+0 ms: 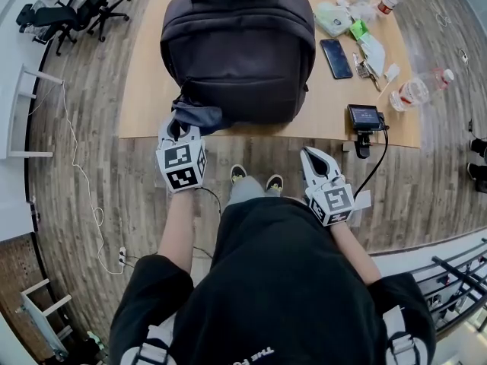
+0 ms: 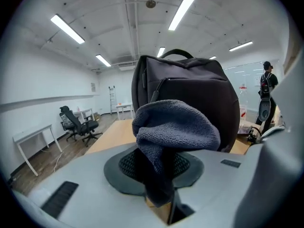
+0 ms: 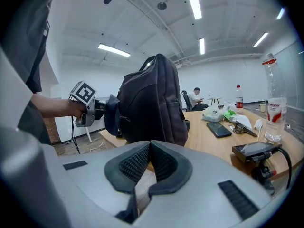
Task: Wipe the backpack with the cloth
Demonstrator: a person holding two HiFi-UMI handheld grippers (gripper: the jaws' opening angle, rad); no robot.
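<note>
1. Left claw (image 1: pixel 179 130) is clamped tight on the cloth (image 2: pixel 175 127), a dark grey wad that bulges up and forward out of its jaws.
2. Right at the claw's tips, the cloth meets the backpack (image 1: pixel 236 52) at its lower near-left corner. The bag stands upright, handle on top, dead ahead of the claw.
3. Under the bag is the wooden table (image 1: pixel 144 90), and the left claw sits at its near edge.
4. Over to the right claw (image 3: pixel 149 163): jaws together, nothing between them. It hangs off the table's near edge, well right of the bag.
5. Ahead of that claw and a touch right, a small screen device (image 1: pixel 364 115) with a black cable sits at the table edge. Beyond it stands a clear bottle (image 1: pixel 415 91), upright. A phone (image 1: pixel 335 58) lies flat between bottle and bag.
6. Far off to the left claw's left, an office chair (image 1: pixel 72 14) stands on the wood floor.
</note>
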